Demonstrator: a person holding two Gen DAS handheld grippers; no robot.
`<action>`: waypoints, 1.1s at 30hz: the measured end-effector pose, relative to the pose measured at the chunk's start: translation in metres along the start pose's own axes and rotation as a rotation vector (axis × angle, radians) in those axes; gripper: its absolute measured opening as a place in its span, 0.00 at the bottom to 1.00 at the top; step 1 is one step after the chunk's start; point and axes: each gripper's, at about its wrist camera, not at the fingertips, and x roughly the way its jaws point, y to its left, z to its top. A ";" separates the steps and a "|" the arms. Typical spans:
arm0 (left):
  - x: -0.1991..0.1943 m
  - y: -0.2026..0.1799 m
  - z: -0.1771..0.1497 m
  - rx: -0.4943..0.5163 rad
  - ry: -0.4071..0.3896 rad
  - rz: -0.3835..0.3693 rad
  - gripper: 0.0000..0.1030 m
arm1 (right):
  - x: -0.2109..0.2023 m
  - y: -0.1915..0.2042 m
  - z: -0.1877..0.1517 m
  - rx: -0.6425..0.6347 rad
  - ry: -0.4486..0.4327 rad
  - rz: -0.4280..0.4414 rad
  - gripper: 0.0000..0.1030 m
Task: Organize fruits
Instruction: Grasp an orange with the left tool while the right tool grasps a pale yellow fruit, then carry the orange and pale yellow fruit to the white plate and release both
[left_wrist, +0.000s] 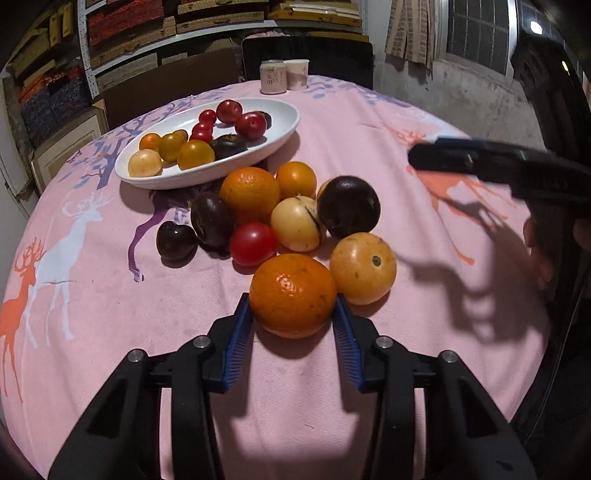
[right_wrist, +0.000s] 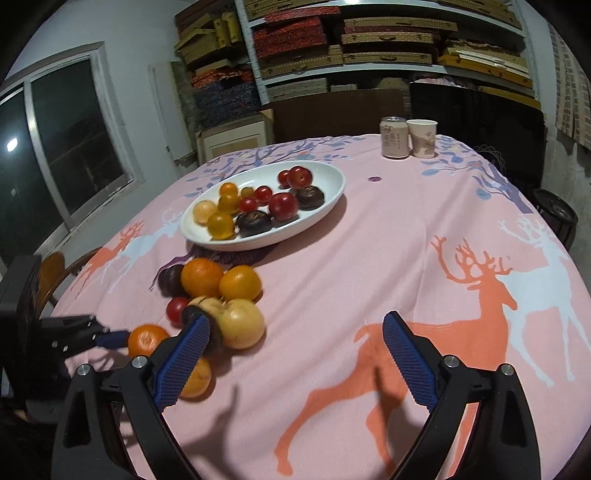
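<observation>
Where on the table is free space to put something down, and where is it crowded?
Free: the pink cloth between the white dish and the open right claw, across the orange deer print. Crowded: the fruit pile touching below the dish, where the left claw grips an orange.

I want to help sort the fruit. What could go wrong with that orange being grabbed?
1. The left hand-held gripper pinches the orange only near its fingertips, so it might slip out.
2. A yellow fruit sits right against the orange; lifting may nudge it rolling across the tablecloth.
3. The plate is already crowded, so added fruit could tumble off.
</observation>
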 end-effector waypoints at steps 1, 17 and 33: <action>-0.003 0.001 -0.001 -0.008 -0.007 0.002 0.42 | -0.002 0.004 -0.003 -0.017 0.010 0.029 0.93; -0.032 0.036 -0.021 -0.148 -0.033 0.027 0.42 | 0.049 0.077 -0.023 -0.194 0.233 0.153 0.57; -0.043 0.050 -0.009 -0.182 -0.089 0.036 0.42 | -0.007 0.024 0.003 -0.040 0.068 0.185 0.43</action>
